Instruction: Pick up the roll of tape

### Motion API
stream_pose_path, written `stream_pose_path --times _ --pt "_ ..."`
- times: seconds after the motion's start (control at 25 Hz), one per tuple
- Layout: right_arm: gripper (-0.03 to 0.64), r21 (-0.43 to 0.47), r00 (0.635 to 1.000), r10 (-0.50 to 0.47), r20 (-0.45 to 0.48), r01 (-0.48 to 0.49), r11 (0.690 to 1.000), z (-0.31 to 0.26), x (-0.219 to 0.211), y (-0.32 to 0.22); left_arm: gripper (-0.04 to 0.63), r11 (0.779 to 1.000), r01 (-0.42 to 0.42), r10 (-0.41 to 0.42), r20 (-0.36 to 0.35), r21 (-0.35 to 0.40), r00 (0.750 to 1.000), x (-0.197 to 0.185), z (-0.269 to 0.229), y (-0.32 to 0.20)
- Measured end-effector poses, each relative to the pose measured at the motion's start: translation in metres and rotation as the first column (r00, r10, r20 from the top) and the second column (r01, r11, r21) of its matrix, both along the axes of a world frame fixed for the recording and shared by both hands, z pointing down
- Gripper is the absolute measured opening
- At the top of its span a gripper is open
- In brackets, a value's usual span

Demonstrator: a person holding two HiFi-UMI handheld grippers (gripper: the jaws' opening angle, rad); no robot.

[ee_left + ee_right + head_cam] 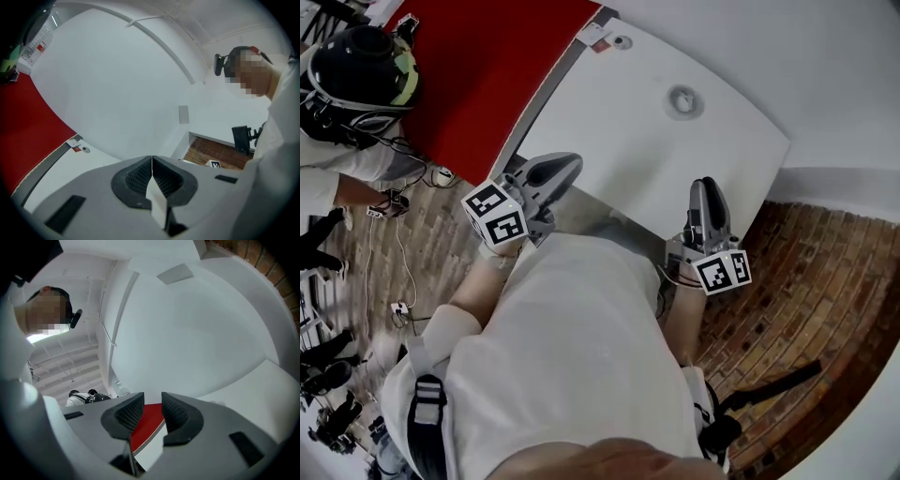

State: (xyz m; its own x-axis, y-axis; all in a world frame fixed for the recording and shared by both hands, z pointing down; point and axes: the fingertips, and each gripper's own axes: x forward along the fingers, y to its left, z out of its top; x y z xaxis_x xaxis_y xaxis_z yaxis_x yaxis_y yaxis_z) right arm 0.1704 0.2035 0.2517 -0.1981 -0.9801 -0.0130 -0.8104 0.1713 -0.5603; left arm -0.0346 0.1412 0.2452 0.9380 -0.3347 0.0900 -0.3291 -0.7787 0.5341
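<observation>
You stand at a white worktop [628, 131] in a white-walled room with a brick-patterned floor [825, 281].
The worktop has a rounded far corner, and a red surface [497, 66] lies along its left edge. Loose cables [398, 267] trail over the bricks at your left. A plain white wall [117, 84] rises behind, and pale ceiling beams [70, 357] show overhead.

Roll of tape [682, 100]: small pale ring on white table [609, 122], outline faint against top, kind unreadable. Label [596, 37] and dot beside it at table's far corner: too small to identify. Red surface [487, 75] cut by top edge. Table's near edge hidden under person's torso [572, 356]. Helmeted bystander [361, 75] cut by left edge. Floor clutter [333, 412] at lower left too small to name.
</observation>
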Motion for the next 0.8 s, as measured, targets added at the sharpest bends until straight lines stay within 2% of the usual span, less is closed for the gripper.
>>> stream_pose_path --times 0.16,0.44,0.8 --pt "0.107 -0.003 1.0 -0.031 0.001 0.031 1.0 0.001 0.03 -0.022 0.009 1.0 0.02 -0.02 -0.001 -0.006 1.0 0.029 0.003 -0.014" --pt "0.124 -0.017 0.997 -0.072 0.005 0.072 0.997 0.011 0.077 -0.046 0.009 0.999 0.048 -0.047 0.039 -0.025 0.998 0.078 0.008 -0.03" --pt "0.132 -0.055 0.992 -0.121 -0.019 0.12 0.991 0.019 0.107 -0.071 0.009 0.995 0.071 -0.067 0.05 -0.066 0.996 0.111 0.018 -0.043"
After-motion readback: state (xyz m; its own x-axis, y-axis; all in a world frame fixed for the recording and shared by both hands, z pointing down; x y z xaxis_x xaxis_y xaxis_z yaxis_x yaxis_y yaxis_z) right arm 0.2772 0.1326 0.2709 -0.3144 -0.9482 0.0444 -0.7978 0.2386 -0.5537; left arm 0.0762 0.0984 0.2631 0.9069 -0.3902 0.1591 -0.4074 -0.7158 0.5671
